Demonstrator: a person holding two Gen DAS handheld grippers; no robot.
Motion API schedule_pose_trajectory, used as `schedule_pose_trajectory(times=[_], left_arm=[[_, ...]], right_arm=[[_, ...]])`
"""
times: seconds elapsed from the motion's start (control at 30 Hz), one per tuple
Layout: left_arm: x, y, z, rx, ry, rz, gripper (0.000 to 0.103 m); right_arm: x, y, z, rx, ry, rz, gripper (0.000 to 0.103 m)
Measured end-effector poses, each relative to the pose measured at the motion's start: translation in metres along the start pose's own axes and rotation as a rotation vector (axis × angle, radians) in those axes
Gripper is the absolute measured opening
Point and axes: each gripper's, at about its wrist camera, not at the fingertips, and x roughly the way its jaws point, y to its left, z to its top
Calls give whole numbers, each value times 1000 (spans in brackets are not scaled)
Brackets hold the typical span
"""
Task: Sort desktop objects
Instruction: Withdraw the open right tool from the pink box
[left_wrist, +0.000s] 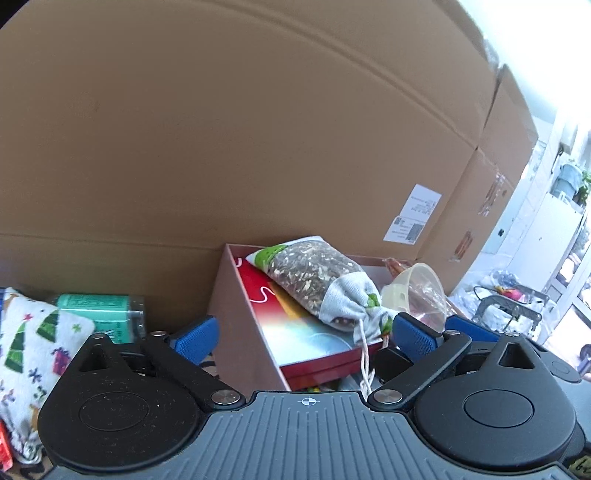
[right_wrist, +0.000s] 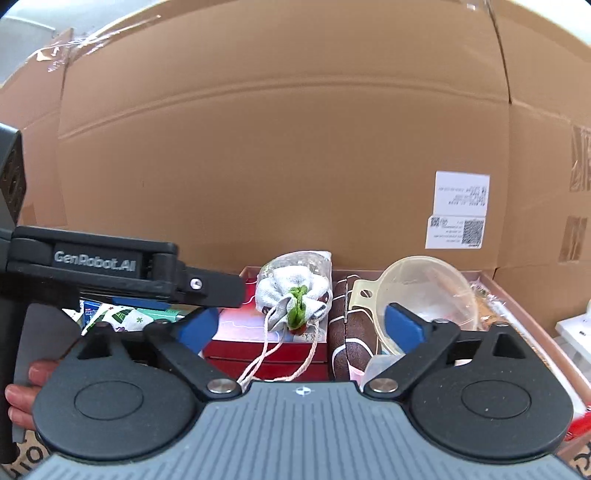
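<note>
left gripper (left_wrist: 303, 338) and right gripper (right_wrist: 300, 325) are both showing jaws spread wide, ribbed blue pads pinching nothing. a shallow pink-walled cardboard tray (left_wrist: 236, 295) is sitting against a large corrugated carton (left_wrist: 258, 129). inside the tray, a drawstring pouch (left_wrist: 317, 277) of clear film and woven cloth, filled with coarse dried bits, is lying on a glossy red flat box (left_wrist: 314, 343); at its 3 o'clock a translucent plastic funnel (right_wrist: 421, 291) is leaning on a brown leathery football (right_wrist: 351, 343). at 9 o'clock of the tray, a soft christmas-print cushion (left_wrist: 33, 354) and a teal packet (left_wrist: 107, 314) are resting.
</note>
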Motion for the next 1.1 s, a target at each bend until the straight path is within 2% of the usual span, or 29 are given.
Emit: schedule_pose_trajectory(times=[0.13, 0.23, 0.57, 1.1], left_arm=[[-23, 2, -13, 3, -27, 0, 103], [-33, -3, -22, 29, -16, 11, 103], [-56, -11, -43, 41, -2, 24, 103], [-108, -3, -69, 43, 2, 53, 103]], right_arm=[[-14, 5, -6, 3, -8, -22, 103], [-23, 11, -12, 9, 6, -42, 103], [-53, 32, -23, -16, 41, -173, 103], [-95, 78, -33, -42, 41, -190, 103]])
